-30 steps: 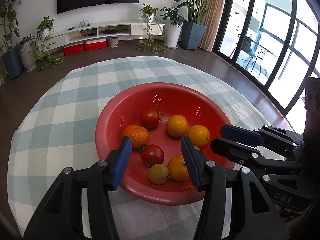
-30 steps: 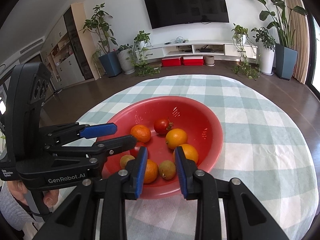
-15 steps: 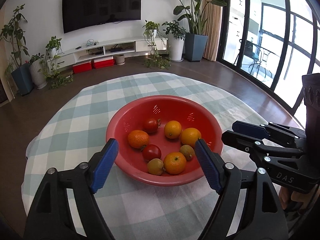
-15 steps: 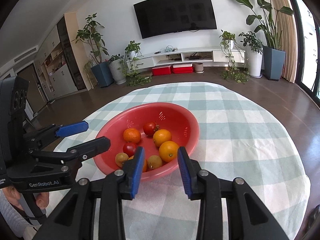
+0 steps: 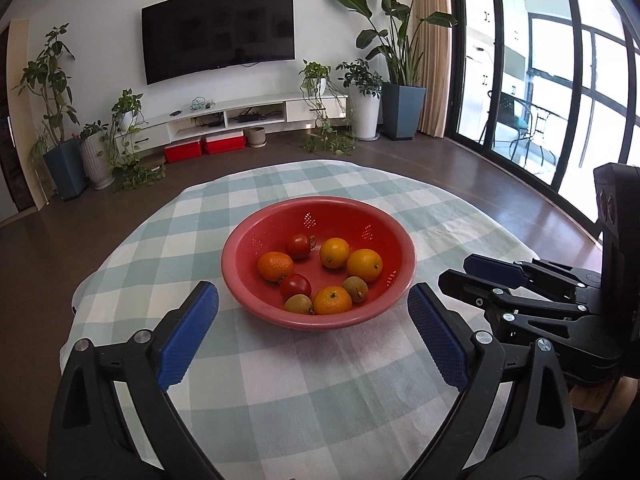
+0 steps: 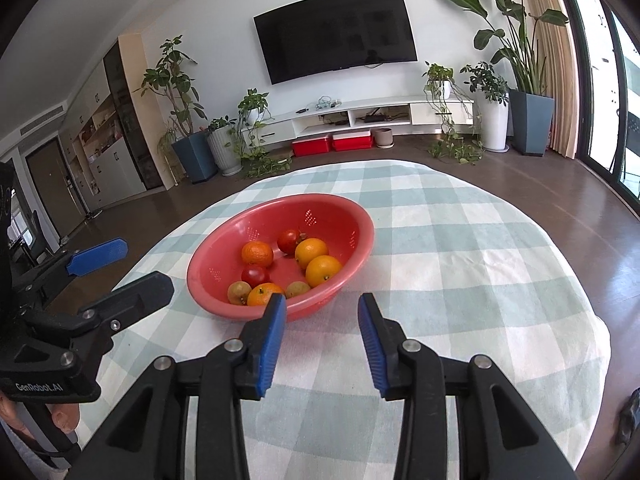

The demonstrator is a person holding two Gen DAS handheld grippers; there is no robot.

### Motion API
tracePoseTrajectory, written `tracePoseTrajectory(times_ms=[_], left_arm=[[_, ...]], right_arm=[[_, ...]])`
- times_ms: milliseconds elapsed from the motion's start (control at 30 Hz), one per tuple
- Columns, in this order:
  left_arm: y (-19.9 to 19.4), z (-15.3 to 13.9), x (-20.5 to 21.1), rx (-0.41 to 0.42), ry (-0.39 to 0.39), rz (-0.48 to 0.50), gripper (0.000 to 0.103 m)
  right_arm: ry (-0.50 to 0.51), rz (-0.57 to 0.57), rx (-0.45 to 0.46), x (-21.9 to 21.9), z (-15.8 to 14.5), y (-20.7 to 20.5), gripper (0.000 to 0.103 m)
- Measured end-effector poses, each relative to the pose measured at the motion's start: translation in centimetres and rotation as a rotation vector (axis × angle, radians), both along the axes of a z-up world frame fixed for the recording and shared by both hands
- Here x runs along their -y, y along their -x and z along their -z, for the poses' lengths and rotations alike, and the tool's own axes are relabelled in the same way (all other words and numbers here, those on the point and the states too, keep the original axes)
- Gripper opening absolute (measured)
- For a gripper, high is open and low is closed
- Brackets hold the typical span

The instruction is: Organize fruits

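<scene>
A red colander bowl (image 5: 320,202) sits mid-table on the checked cloth and holds several oranges (image 5: 363,265), two tomatoes (image 5: 295,285) and two brown kiwis (image 5: 298,304). My left gripper (image 5: 313,294) hangs in front of the bowl's near rim. Its jaws are opening wide and grip nothing. My right gripper (image 6: 322,300) is just short of the bowl (image 6: 280,204), to its right. Its jaws are opening a little, with only cloth between them. Each gripper also shows from the side in the other's view: the right gripper (image 5: 454,272) and the left gripper (image 6: 146,266).
The round table (image 6: 500,280) carries a pale green checked cloth, with bare cloth to the right of the bowl. Beyond it are a dark floor, potted plants (image 5: 402,108), a low TV shelf (image 5: 240,116) and glass doors (image 5: 560,100). A hand (image 6: 60,420) holds the left gripper.
Both grippers have pulled back from over the bowl to in front of it. The left jaws have spread from narrow to wide and the right jaws have parted slightly. The fruits have not moved.
</scene>
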State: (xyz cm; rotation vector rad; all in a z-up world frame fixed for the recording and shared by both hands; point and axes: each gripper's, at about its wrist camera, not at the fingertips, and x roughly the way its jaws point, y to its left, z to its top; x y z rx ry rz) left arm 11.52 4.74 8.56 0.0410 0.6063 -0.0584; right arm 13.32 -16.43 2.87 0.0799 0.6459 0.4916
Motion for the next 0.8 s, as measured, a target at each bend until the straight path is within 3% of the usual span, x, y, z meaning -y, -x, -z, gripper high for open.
tracePoseTrajectory(times_ms=[800], left_arm=[[5.9, -0.8, 2.8, 0.036, -0.071, -0.020, 0.100]], right_arm=[[0.006, 0.012, -0.021, 1.0, 2.0, 3.5, 0.045]])
